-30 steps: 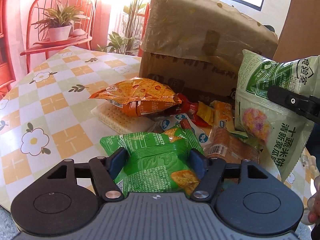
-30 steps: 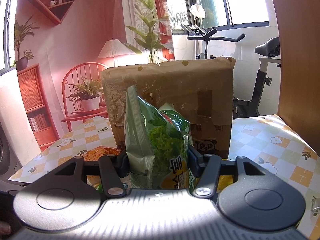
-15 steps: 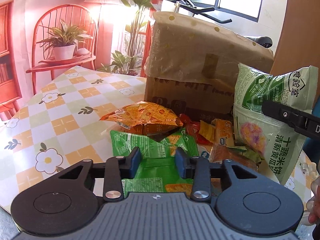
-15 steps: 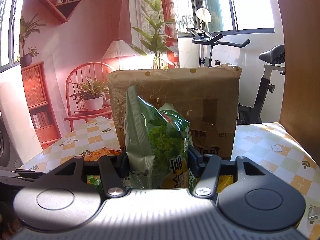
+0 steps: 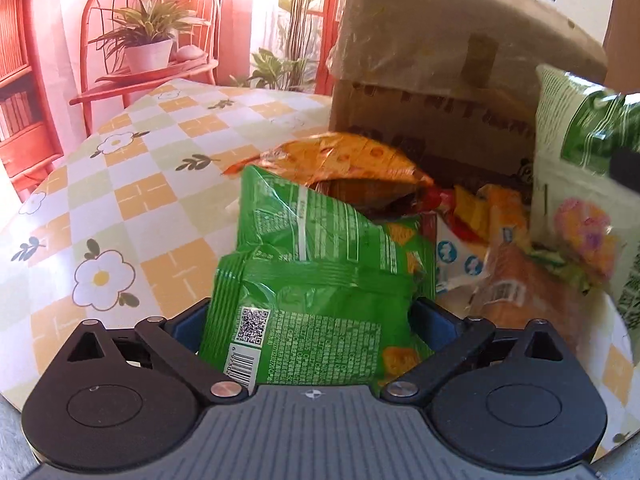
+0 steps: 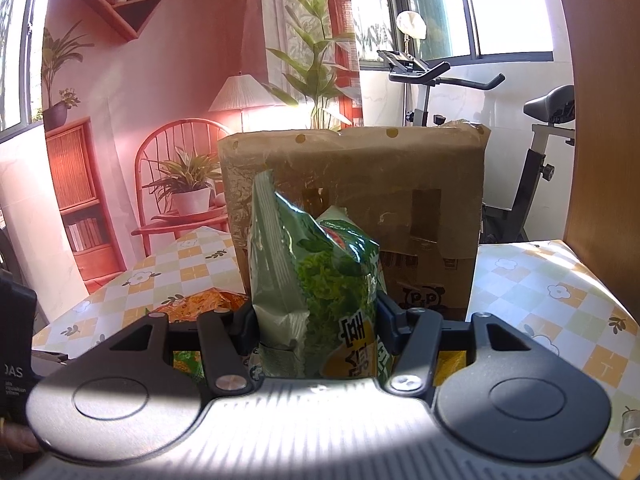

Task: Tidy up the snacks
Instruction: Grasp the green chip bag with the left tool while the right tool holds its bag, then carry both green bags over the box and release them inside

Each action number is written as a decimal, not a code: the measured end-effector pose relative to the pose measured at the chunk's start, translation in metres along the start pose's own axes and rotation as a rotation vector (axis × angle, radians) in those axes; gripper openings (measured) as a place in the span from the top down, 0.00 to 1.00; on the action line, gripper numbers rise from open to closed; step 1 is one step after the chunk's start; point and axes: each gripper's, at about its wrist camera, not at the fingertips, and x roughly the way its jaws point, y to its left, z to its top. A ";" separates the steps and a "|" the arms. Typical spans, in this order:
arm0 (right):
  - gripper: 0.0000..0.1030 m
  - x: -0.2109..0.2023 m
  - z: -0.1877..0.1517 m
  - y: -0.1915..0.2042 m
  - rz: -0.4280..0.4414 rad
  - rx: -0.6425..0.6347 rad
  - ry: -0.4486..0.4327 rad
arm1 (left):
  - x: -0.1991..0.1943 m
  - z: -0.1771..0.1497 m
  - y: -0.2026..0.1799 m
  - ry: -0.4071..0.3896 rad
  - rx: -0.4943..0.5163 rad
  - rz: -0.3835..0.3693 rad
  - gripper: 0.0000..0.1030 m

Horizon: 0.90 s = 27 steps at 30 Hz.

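Table (image 5: 132, 184) with a checked cloth of orange squares and white flowers fills the ground below both tongs, in a sunlit room with a pink wall, a red chair (image 6: 176, 148) bearing a potted plant, a lamp and an exercise bike (image 6: 440, 92) by the window. Straight ahead of both tongs stands a tall cardboard box (image 6: 360, 200), blocking the far side of the table. The left tongs (image 5: 312, 320) have just been opening and stand spread wide, with a green snack bag (image 5: 316, 320) lying between the pads; whether they touch it cannot be told. A second green bag (image 5: 320, 224) and an orange bag (image 5: 344, 160) lie just beyond. The right tongs (image 6: 316, 320) pinch a pale green bag (image 6: 312, 280) upright, in front of the box.
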 end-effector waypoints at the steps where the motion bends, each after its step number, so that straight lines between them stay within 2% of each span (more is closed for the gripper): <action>1: 0.44 0.000 0.001 -0.001 0.000 0.000 -0.001 | 0.007 -0.002 0.003 0.036 -0.004 0.014 0.01; 2: 0.44 0.000 0.001 -0.001 0.000 0.001 -0.001 | 0.011 -0.004 0.007 0.054 -0.021 0.023 0.01; 4: 0.44 0.000 0.001 -0.001 0.000 0.001 0.000 | 0.010 -0.004 0.015 0.039 -0.057 0.005 0.09; 6: 0.44 0.001 0.001 -0.001 -0.001 0.002 0.000 | 0.007 -0.004 0.017 0.029 -0.055 -0.002 0.20; 9: 0.44 0.001 0.000 -0.002 0.000 -0.003 0.000 | -0.002 -0.005 0.013 -0.009 -0.013 -0.007 0.23; 18: 0.44 0.000 0.002 -0.003 -0.005 -0.005 -0.002 | -0.032 -0.003 -0.001 -0.122 0.050 -0.036 0.24; 24: 0.44 -0.002 0.004 -0.001 -0.004 -0.003 -0.017 | -0.056 0.005 -0.013 -0.249 0.094 -0.050 0.24; 27: 0.44 -0.001 0.004 0.000 -0.002 -0.005 -0.012 | -0.063 0.006 -0.018 -0.288 0.104 -0.055 0.24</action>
